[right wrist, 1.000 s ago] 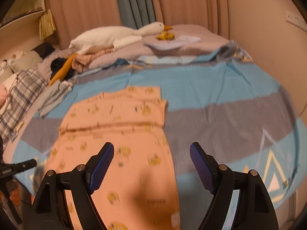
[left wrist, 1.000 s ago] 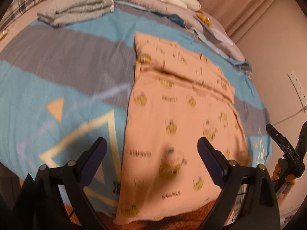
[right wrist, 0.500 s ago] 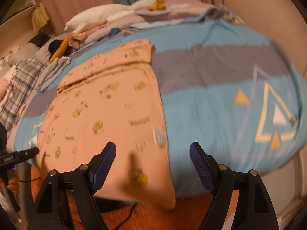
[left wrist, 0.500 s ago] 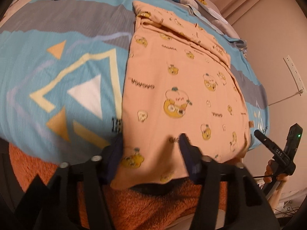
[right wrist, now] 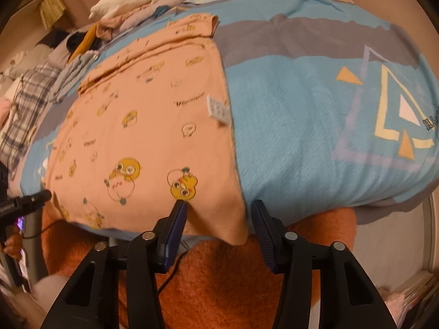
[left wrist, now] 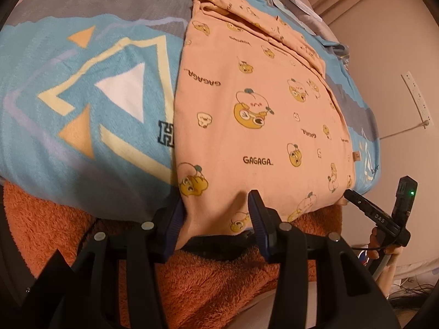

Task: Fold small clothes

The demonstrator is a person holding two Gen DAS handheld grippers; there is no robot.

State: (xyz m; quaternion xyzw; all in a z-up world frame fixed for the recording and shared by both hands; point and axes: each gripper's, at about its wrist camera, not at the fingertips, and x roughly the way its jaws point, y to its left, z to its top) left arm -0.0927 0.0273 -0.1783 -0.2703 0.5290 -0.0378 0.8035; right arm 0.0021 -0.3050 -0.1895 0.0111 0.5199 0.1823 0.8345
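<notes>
peach cotton garment [left wrist: 255, 115] lies flat on the blanket [left wrist: 90, 104], near hem overhanging. left gripper [left wrist: 216, 219] closes around the left corner, right gripper [right wrist: 216, 220] around the right — neither pinching yet; a shallow bite could slip, or snag blanket.

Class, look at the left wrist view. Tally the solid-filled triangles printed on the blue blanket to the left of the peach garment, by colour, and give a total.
Orange triangles: 2
White triangle: 1
Total: 3
</notes>
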